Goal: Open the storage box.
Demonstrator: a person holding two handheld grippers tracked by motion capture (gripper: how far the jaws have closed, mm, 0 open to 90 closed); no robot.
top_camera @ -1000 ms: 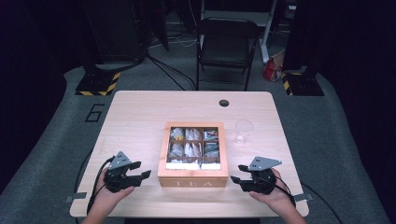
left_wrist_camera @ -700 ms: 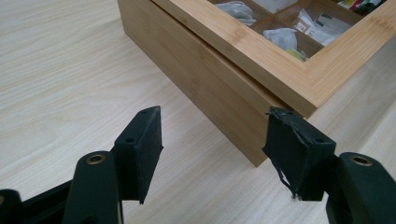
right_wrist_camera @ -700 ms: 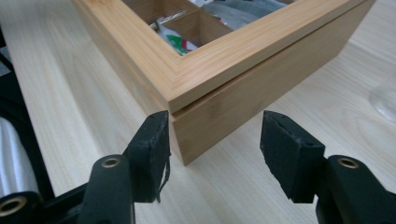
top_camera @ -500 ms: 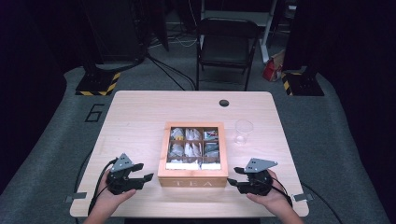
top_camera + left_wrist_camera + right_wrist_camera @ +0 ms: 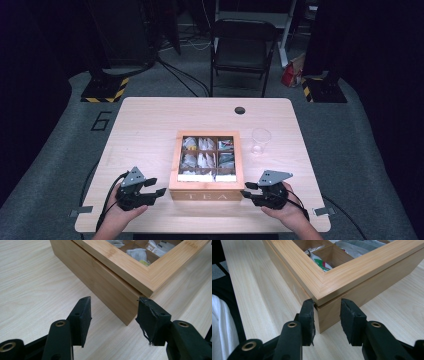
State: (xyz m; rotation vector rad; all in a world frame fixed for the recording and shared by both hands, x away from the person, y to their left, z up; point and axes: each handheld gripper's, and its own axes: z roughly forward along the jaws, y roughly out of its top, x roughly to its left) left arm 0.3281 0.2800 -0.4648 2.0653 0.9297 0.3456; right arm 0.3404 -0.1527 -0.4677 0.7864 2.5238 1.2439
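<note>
My left gripper (image 5: 156, 191) sits at seven o'clock in the high view, jaws spread wide and pointing toward three. My right gripper (image 5: 248, 189) sits at five o'clock, jaws parted less and pointing toward nine. Each hand grips from behind, both forearms entering from six.

Two black hand-held units, left gripper (image 5: 159, 191) and right gripper (image 5: 246, 190), each topped with a grey three-cornered plate and trailing black cable toward bottom of frame. Jaws matte black with brass-coloured rivets at pivots; pad (image 5: 147, 315) at right of left gripper view frayed, edge peeling. White clothing (image 5: 222, 332) at lower left of right gripper view.
</note>
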